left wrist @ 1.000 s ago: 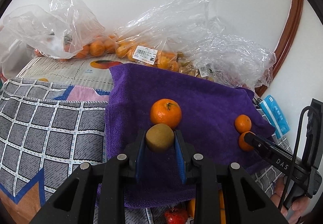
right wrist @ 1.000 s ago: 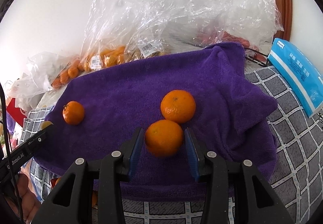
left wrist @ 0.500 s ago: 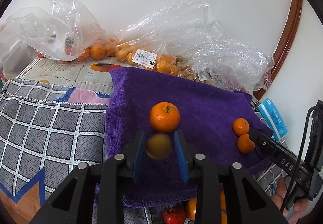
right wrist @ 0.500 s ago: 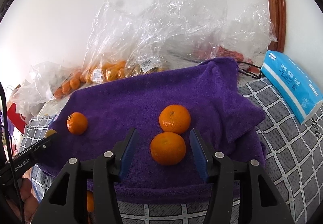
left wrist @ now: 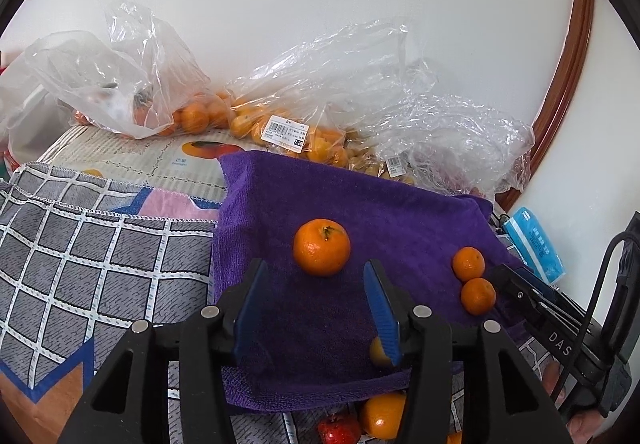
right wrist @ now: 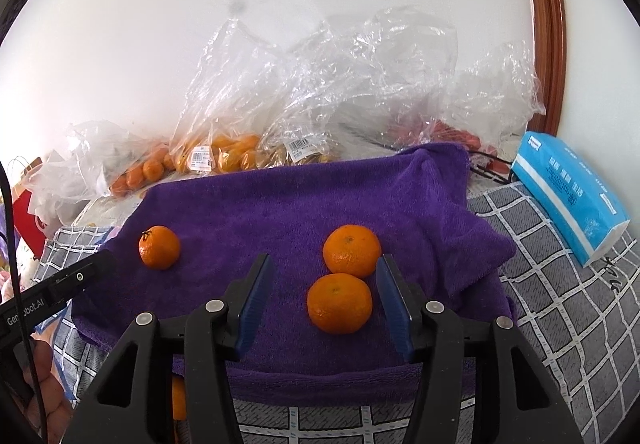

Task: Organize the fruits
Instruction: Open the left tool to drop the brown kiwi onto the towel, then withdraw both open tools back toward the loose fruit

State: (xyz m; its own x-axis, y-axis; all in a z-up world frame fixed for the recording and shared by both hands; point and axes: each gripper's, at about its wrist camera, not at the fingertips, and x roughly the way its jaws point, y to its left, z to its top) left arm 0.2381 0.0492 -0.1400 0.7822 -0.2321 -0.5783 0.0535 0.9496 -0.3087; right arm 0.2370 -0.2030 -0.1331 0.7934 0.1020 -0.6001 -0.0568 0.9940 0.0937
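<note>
Release looks done on both sides: left gripper (left wrist: 312,304) jaws have just been opening, empty, a yellowish fruit (left wrist: 377,351) at their 5 o'clock; right gripper (right wrist: 322,304) jaws stand apart around a tangerine (right wrist: 339,302) on the purple towel (right wrist: 280,204). Lift straight off, not nudging fruit.
</note>
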